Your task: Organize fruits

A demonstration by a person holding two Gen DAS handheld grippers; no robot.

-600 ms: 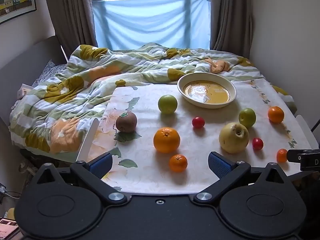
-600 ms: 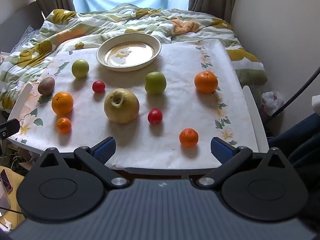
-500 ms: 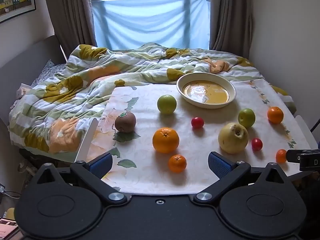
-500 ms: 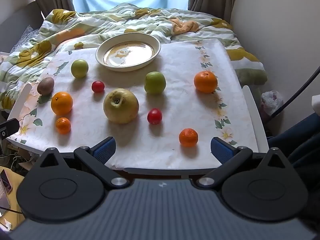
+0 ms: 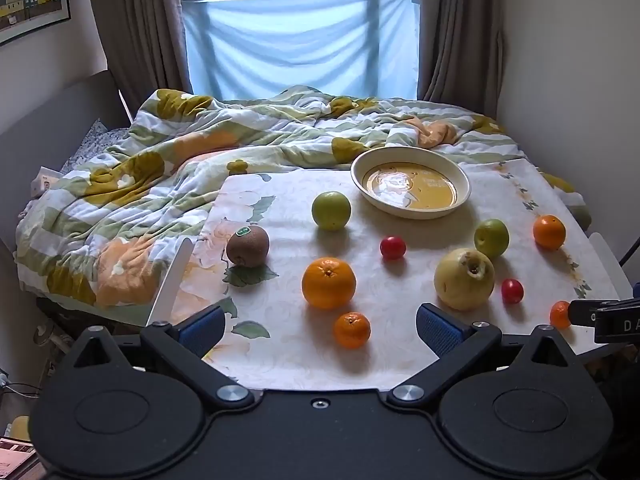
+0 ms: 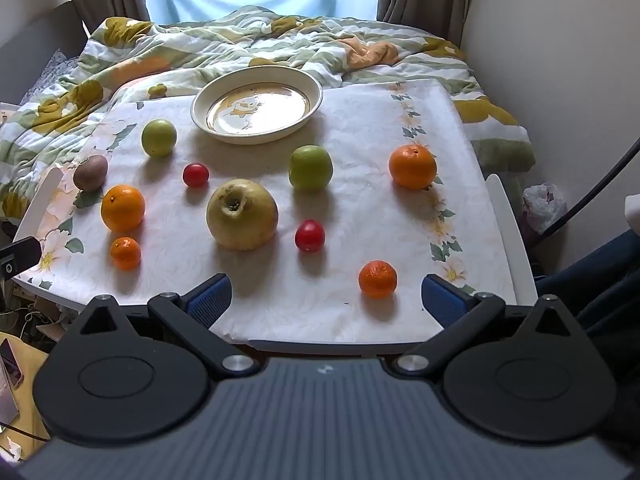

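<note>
While every fruit sits outside the plate [image 6: 256, 136]:
Right gripper [image 6: 324, 294]: spread, empty.
Left gripper [image 5: 320, 326]: spread, empty.
Nearest: small mandarin [image 6: 377, 278], just ahead of the right gripper.

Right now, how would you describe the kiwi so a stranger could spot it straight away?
Find the white floral table at the foot of the bed, with the cream bowl at its far end. On its side nearest the rumpled quilt sits the kiwi: the only brown, fuzzy fruit, with a small green sticker on top.

Glossy glazed ceramic bowl [image 6: 256, 110] on a smooth floral tablecloth [image 6: 360, 208], rumpled soft cloth quilt [image 5: 168, 184] behind
</note>
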